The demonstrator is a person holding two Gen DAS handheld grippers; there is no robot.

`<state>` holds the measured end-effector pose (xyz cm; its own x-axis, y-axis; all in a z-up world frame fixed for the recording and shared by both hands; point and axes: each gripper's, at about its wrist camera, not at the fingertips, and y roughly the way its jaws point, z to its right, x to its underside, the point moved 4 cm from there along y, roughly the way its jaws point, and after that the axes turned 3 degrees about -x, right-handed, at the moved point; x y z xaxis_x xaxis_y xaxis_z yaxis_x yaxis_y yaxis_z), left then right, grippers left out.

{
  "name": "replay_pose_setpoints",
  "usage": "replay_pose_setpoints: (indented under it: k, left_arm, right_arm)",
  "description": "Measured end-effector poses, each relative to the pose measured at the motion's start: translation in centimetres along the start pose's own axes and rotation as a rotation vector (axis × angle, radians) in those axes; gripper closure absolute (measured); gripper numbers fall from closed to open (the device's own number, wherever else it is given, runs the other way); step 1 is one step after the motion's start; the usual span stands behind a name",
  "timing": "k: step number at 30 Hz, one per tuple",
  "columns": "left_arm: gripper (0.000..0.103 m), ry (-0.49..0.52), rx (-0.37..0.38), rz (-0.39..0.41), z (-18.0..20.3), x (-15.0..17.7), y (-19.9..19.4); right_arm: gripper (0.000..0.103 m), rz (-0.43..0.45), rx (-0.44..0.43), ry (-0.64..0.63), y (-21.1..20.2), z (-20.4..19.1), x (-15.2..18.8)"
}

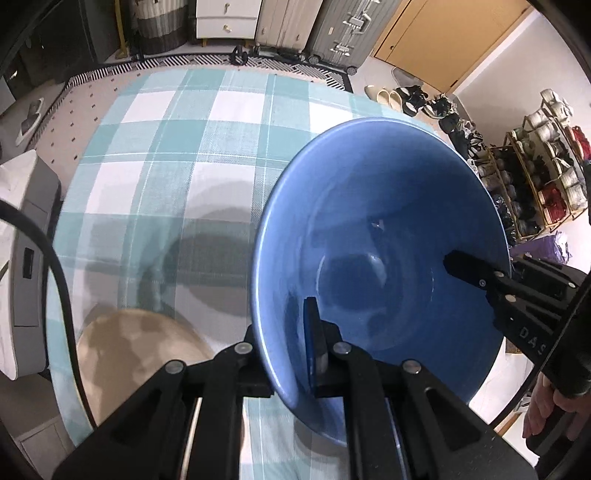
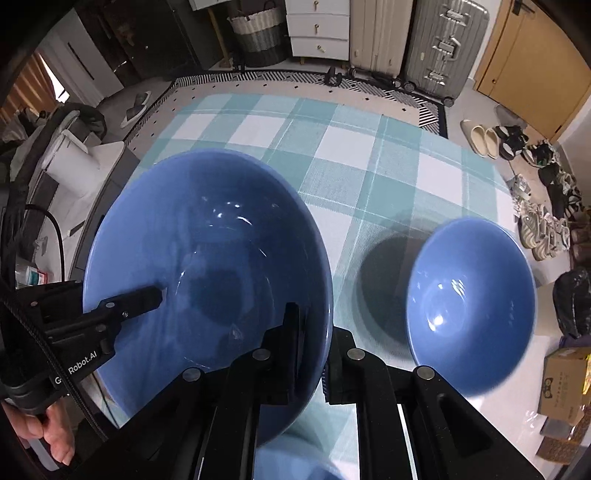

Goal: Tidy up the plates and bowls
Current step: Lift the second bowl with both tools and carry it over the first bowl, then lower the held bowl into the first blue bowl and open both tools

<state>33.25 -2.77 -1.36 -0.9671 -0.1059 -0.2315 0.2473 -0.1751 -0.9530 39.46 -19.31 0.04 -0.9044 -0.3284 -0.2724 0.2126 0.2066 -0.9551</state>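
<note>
A large blue bowl (image 1: 384, 236) is held tilted above the checked tablecloth (image 1: 177, 147). My left gripper (image 1: 291, 354) is shut on its near rim, one finger inside and one outside. My right gripper (image 2: 314, 354) is shut on the opposite rim of the same bowl (image 2: 207, 266); its finger (image 1: 469, 269) shows inside the bowl in the left wrist view. A second, smaller blue bowl (image 2: 472, 302) sits on the cloth to the right. A beige plate (image 1: 136, 354) lies on the cloth at lower left in the left wrist view.
The table is round, with a teal and white checked cloth (image 2: 369, 170). Suitcases (image 2: 439, 48), a white drawer unit (image 2: 317, 29) and a basket (image 2: 258, 33) stand beyond it. Shoes and a shoe rack (image 1: 539, 173) are on the right. A cardboard box (image 2: 565, 384) sits at lower right.
</note>
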Motion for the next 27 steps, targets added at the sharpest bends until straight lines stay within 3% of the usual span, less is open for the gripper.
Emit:
replay_pose_setpoints:
  k: [14,27]
  left_arm:
    - [0.095,0.088,-0.009,0.024,4.7,7.3,-3.9]
    - [0.095,0.135,-0.024,0.009,7.4,13.1,-3.2]
  right_arm:
    - [0.094,0.068,0.011,0.067,-8.2,-0.3,10.5]
    - [0.094,0.081,-0.039,0.155,-8.1,1.4,19.8]
